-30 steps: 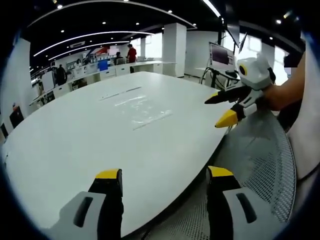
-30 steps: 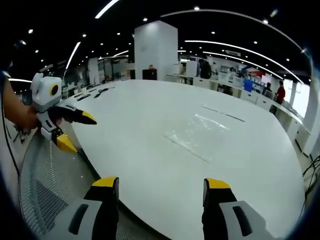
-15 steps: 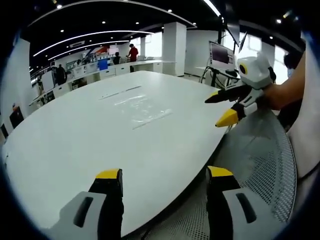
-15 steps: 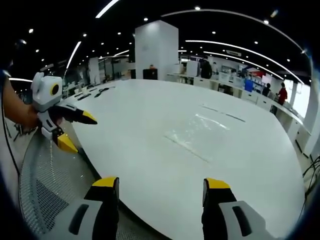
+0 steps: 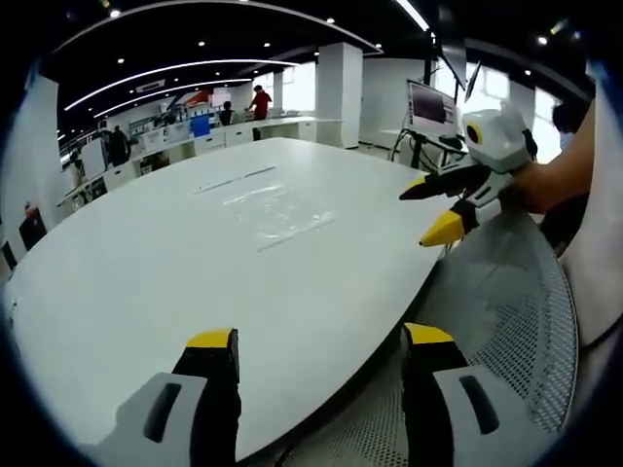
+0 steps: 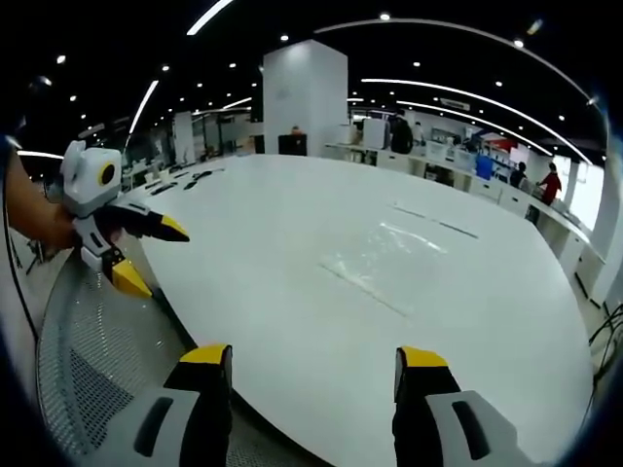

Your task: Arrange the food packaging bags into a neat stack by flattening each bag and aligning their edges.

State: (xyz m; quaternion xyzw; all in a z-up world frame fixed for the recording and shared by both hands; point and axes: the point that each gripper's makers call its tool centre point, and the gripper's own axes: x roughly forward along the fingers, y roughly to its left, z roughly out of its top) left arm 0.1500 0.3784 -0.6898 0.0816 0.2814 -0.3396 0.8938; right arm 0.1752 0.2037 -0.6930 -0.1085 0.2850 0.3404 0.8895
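1. Nothing moved vs half a sec ago: both tongs parked at same spots, bags untouched on table (image 5: pixel 146 282).
2. Clear food bags (image 5: pixel 277 209) flat on tabletop, well ahead of left gripper (image 5: pixel 321 342), slightly L of its centreline; long axis slanting up-right across left gripper view.
3. From right gripper (image 6: pixel 313 355): same bags (image 6: pixel 384 255) ahead, a bit R of centre, long axis slanting down-right.
4. Neither tong clearly nearer; both at near table edge, well apart from bags. Probably a fwd reach needed from either.
5. Left gripper: jaws wide apart, holding nothing, hovering over table edge and mesh chair (image 5: pixel 506 311).
6. Right gripper: jaws wide apart, holding nothing, level, pointing across table.
7. Bag count hard to tell, film transparent.
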